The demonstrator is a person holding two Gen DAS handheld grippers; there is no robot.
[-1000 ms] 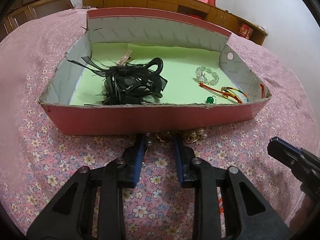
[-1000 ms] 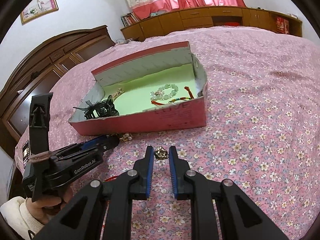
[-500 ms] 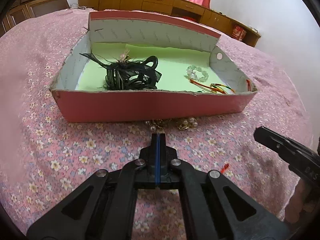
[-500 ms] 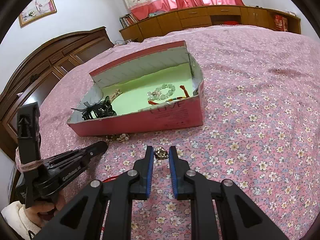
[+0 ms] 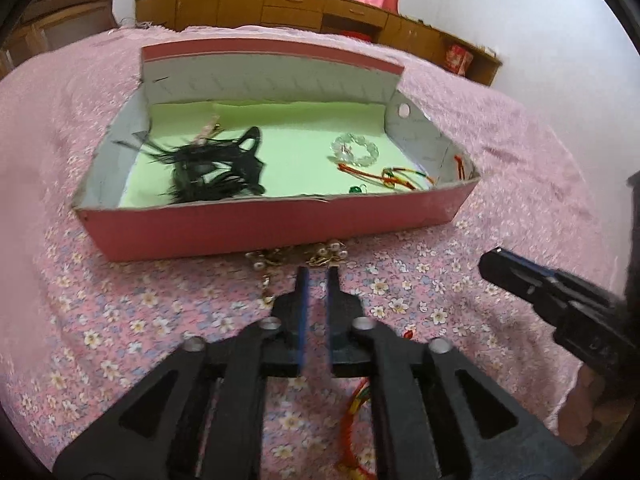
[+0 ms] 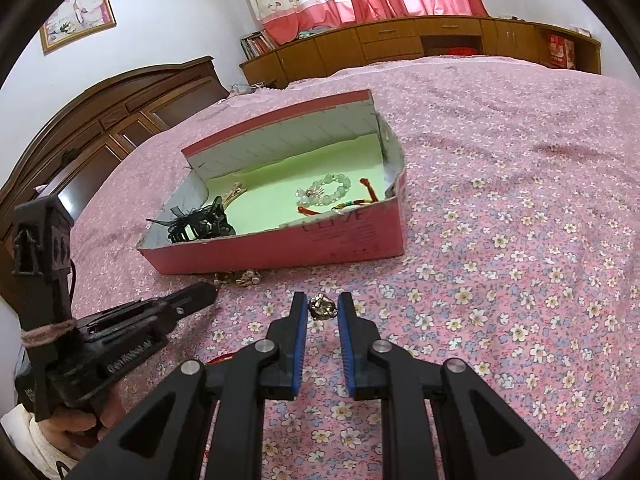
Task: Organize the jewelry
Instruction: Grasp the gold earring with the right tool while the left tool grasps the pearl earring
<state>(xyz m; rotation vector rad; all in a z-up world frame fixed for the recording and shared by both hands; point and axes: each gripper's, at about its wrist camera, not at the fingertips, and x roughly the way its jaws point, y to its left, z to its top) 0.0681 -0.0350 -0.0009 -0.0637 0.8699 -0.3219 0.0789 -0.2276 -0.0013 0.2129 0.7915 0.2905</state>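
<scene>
Pearl-and-gold jewelry cluster [image 5: 298,256] lies on the bedspread [image 5: 120,312], touching the near wall of the pink box [image 5: 256,228], at 12 o'clock just beyond the left hand-held gripper [image 5: 316,274]; its jaws stand slightly apart, nothing between them. Small metallic trinket [image 6: 322,306] sits between the tips of the right hand-held gripper [image 6: 322,300], jaws apart, contact not discernible. Box interior, green-lined: black hair accessory [image 5: 216,172] at 9 o'clock, clear bead bracelet [image 5: 356,150] and red cord bracelets [image 5: 384,176] at 3 o'clock.
</scene>
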